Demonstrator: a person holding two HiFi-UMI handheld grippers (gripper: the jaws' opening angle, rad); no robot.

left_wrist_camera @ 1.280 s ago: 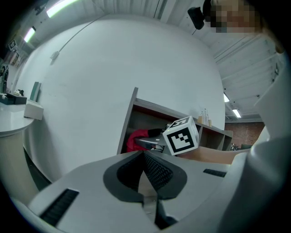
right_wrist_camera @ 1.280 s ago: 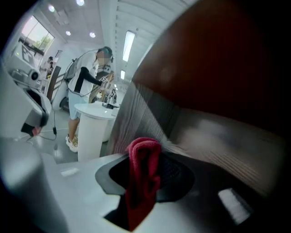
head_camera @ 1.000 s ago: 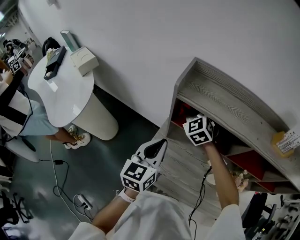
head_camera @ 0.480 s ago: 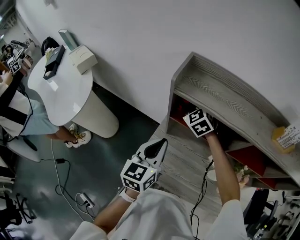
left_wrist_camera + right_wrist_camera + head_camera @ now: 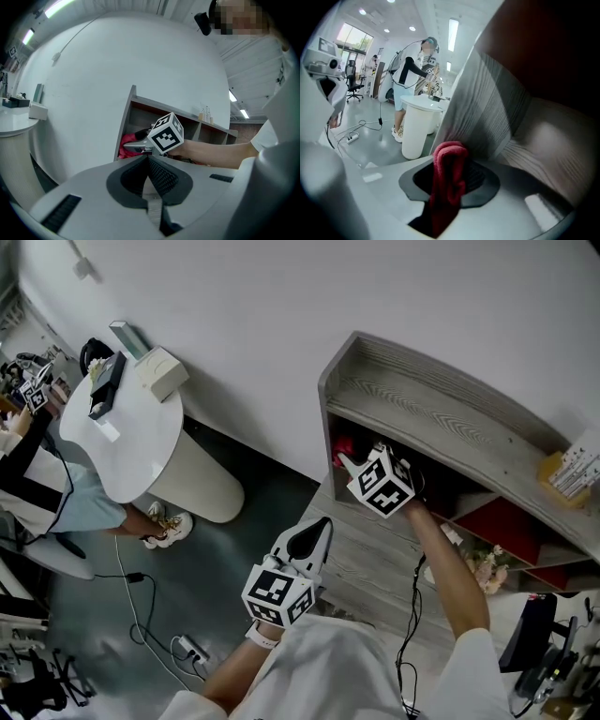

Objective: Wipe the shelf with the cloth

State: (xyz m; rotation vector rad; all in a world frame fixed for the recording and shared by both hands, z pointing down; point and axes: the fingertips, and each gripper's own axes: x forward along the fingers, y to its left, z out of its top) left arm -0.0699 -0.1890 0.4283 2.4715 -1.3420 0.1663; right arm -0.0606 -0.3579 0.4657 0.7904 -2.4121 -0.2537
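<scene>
My right gripper [image 5: 349, 463] reached into the left-end compartment of the grey wood-grain shelf unit [image 5: 427, 413], just under its top board. Its jaws were clenched on the folded red terry cloth [image 5: 449, 173]. The cloth sat close to the unit's left side panel, but I could not tell whether it touched. My left gripper [image 5: 315, 534] hung well apart, near my body, with its jaws pressed together on nothing and aimed toward the shelf. A white rounded surface [image 5: 131, 442] stood at the far left.
</scene>
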